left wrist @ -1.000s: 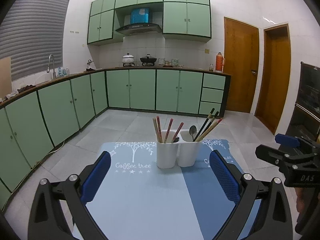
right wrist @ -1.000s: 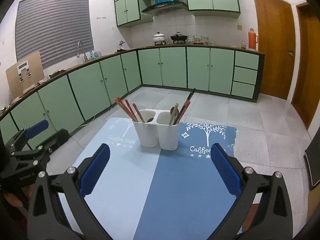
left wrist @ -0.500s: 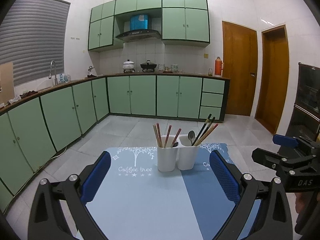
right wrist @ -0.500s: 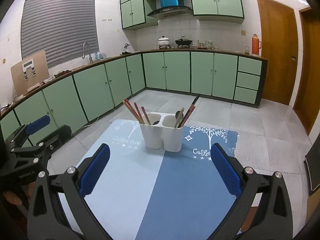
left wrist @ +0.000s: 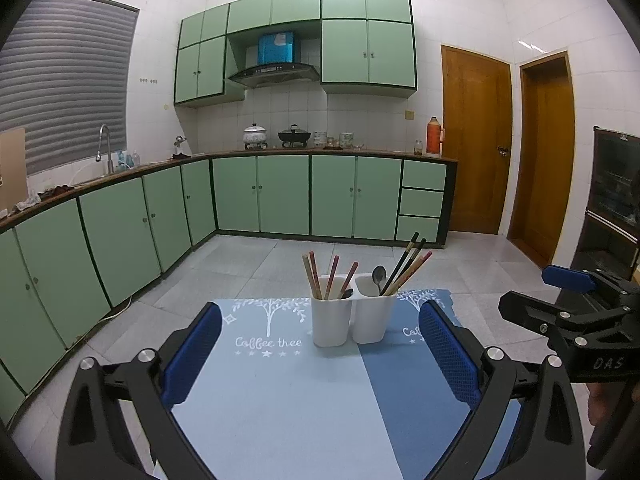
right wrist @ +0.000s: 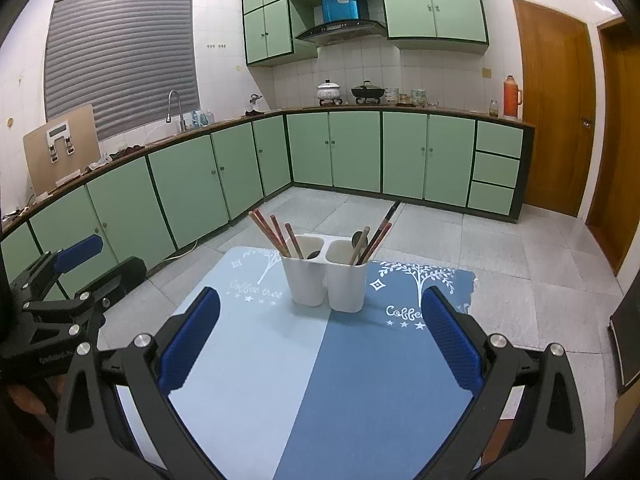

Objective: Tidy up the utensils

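Left gripper (left wrist: 320, 354): jaws spread wide, blue pads (left wrist: 193, 354) holding and touching nothing; it hovers over the near part of the mat.
Right gripper (right wrist: 320, 338): jaws likewise wide apart, empty, hovering above the mat; it also shows at 3 o'clock in the left wrist view.
Mat (right wrist: 280, 364): two-tone blue, printed with white trees and "Coffee tree"; bare between the grippers and the holder.
Surroundings: green cabinets (left wrist: 280, 194) run along the walls at 9 to 12 o'clock; wooden doors (left wrist: 476, 140) at 2 o'clock.
Utensil holder (left wrist: 349, 320): white, two compartments, upright at 12 o'clock on the mat's far half.
Contents: red-brown chopsticks (left wrist: 316, 276) lean in the left compartment; a spoon (left wrist: 378, 276) and dark chopsticks (left wrist: 404, 266) in the right.
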`<state>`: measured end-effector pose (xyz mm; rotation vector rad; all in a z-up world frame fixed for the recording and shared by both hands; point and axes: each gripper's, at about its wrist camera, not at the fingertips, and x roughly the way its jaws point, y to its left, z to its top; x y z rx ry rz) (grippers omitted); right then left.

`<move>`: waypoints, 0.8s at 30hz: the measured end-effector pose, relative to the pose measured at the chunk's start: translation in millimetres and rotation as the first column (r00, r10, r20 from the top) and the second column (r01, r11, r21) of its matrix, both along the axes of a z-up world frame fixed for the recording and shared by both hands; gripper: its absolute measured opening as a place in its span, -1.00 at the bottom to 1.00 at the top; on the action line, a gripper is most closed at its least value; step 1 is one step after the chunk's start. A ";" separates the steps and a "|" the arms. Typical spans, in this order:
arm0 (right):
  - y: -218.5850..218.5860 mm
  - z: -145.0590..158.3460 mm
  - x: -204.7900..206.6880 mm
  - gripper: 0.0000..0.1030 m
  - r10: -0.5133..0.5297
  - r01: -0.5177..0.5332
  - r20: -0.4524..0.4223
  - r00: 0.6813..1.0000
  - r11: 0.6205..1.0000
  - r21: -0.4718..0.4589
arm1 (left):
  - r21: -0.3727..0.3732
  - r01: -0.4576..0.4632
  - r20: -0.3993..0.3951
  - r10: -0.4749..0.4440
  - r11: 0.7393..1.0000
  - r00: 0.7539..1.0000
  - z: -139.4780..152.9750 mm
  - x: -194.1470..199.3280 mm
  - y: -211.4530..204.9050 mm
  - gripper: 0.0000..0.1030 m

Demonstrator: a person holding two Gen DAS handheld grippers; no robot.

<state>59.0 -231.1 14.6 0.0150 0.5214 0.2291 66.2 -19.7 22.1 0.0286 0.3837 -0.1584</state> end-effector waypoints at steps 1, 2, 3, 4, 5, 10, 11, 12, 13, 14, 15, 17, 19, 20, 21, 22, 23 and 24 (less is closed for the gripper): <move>0.0 0.6 0.5 0.89 0.000 0.000 0.000 1.000 1.000 -0.001 | 0.001 0.000 0.000 0.000 1.000 1.000 0.2 0.0 -0.1 0.88; 0.4 1.0 0.6 0.90 0.000 0.000 0.001 1.000 1.000 -0.002 | 0.000 0.000 0.001 0.000 1.000 1.000 -0.1 -0.6 0.1 0.88; 0.7 1.5 0.7 0.90 0.001 -0.001 0.002 1.000 1.000 -0.003 | 0.000 0.000 0.001 0.000 1.000 1.000 -0.3 -1.1 0.2 0.88; 0.9 1.9 0.9 0.90 0.001 -0.001 0.003 1.000 1.000 -0.004 | -0.001 -0.001 0.002 0.001 1.000 1.000 -0.5 -1.1 0.1 0.88; 1.3 2.5 1.4 0.89 0.001 -0.001 0.003 1.000 1.000 -0.005 | 0.000 -0.001 0.001 0.001 1.000 1.000 -0.3 -0.8 0.1 0.88; 1.7 3.3 1.5 0.90 0.000 0.000 0.005 1.000 1.000 -0.003 | -0.002 -0.003 0.000 0.003 1.000 1.000 -0.3 -0.3 0.4 0.88; 1.4 3.4 1.4 0.89 0.001 -0.001 0.006 1.000 1.000 -0.003 | -0.002 -0.003 0.000 0.003 1.000 1.000 -0.4 -0.3 0.3 0.88; 1.4 4.0 1.3 0.90 0.001 -0.001 0.007 1.000 1.000 -0.003 | -0.002 -0.003 -0.001 0.003 1.000 1.000 -0.4 -0.2 0.3 0.88; 1.5 4.7 1.3 0.90 0.001 -0.001 0.009 1.000 1.000 -0.004 | -0.002 -0.003 0.000 0.003 1.000 1.000 -0.3 -0.3 0.3 0.88; 1.4 5.5 1.2 0.89 0.001 -0.001 0.010 1.000 1.000 -0.004 | -0.003 -0.003 0.000 0.003 1.000 1.000 -0.2 -0.3 0.6 0.88; 1.0 5.5 0.3 0.89 0.001 -0.001 0.011 1.000 1.000 -0.004 | -0.003 -0.002 0.000 0.002 1.000 1.000 -0.2 -0.3 0.6 0.88; 1.6 5.7 0.7 0.90 0.002 -0.002 0.011 1.000 1.000 -0.006 | -0.002 -0.003 0.001 0.003 1.000 1.000 -0.1 -0.1 0.6 0.88; 1.5 6.0 0.7 0.90 0.002 -0.002 0.010 1.000 1.000 -0.005 | -0.002 -0.003 0.001 0.003 1.000 1.000 0.2 -0.8 1.2 0.88; 1.5 6.0 0.5 0.90 0.002 -0.002 0.011 1.000 1.000 -0.004 | -0.002 -0.003 0.001 0.003 1.000 1.000 0.1 -0.7 1.2 0.88; 1.6 5.9 0.6 0.89 0.002 -0.002 0.011 1.000 1.000 -0.005 | -0.002 -0.003 0.001 0.003 1.000 1.000 0.1 -0.8 1.1 0.88; 1.7 6.1 0.7 0.89 0.001 -0.001 0.011 1.000 1.000 -0.005 | -0.002 -0.003 0.001 0.003 1.000 1.000 0.2 -0.8 1.2 0.88; 1.7 5.9 0.6 0.89 0.001 -0.001 0.011 1.000 1.000 -0.005 | -0.002 -0.003 0.001 0.003 1.000 1.000 0.2 -0.8 1.3 0.88; 1.7 6.0 0.6 0.89 0.002 -0.002 0.012 1.000 1.000 -0.005 | -0.003 -0.003 0.002 0.003 1.000 1.000 0.2 -0.9 1.4 0.88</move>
